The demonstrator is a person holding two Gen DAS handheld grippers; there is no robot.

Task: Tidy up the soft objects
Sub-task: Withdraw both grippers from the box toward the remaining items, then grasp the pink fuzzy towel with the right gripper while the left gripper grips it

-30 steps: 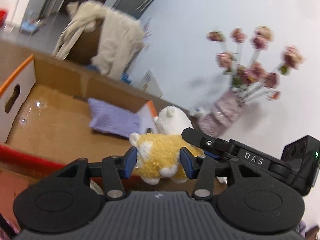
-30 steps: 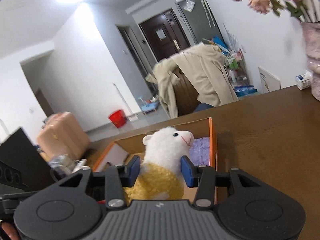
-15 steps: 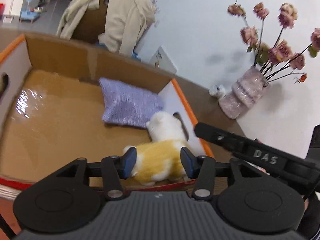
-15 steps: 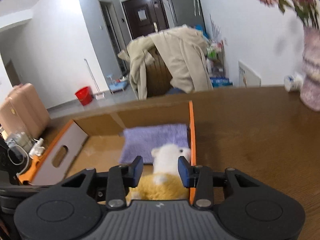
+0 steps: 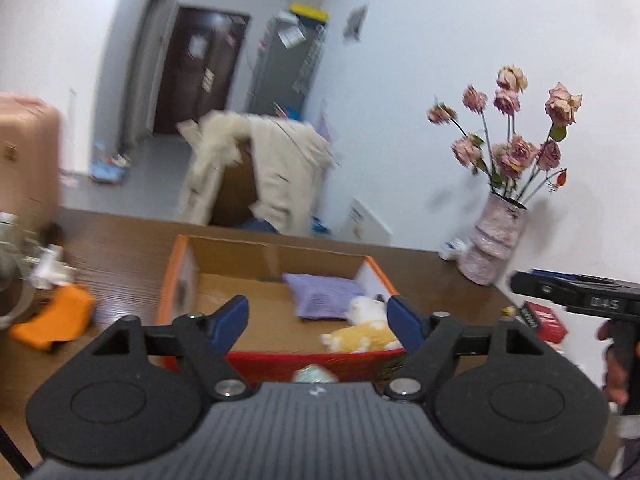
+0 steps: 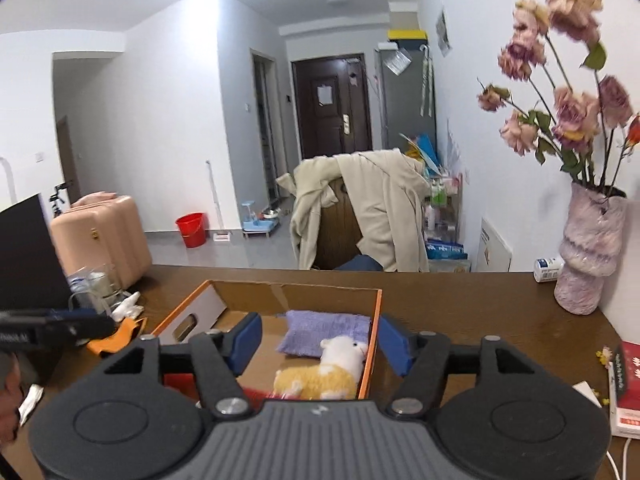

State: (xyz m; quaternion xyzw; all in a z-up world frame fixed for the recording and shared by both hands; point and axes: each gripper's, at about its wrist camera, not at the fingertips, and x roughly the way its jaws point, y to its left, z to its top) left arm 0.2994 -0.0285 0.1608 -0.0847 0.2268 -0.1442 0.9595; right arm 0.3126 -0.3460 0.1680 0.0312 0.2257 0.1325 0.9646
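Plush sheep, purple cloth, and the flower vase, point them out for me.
plush sheep [image 6: 320, 380], right wrist view, on its yellow body.
purple cloth [image 6: 320, 330], right wrist view, on its middle.
flower vase [image 6: 588, 248], right wrist view, on its pink side.

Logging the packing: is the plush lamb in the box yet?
In: the white-and-yellow plush lamb lies inside the orange-edged cardboard box.

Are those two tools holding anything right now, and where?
Nothing. Both the left tool and right tool have just opened; the plush alpaca lies loose in the cardboard box.
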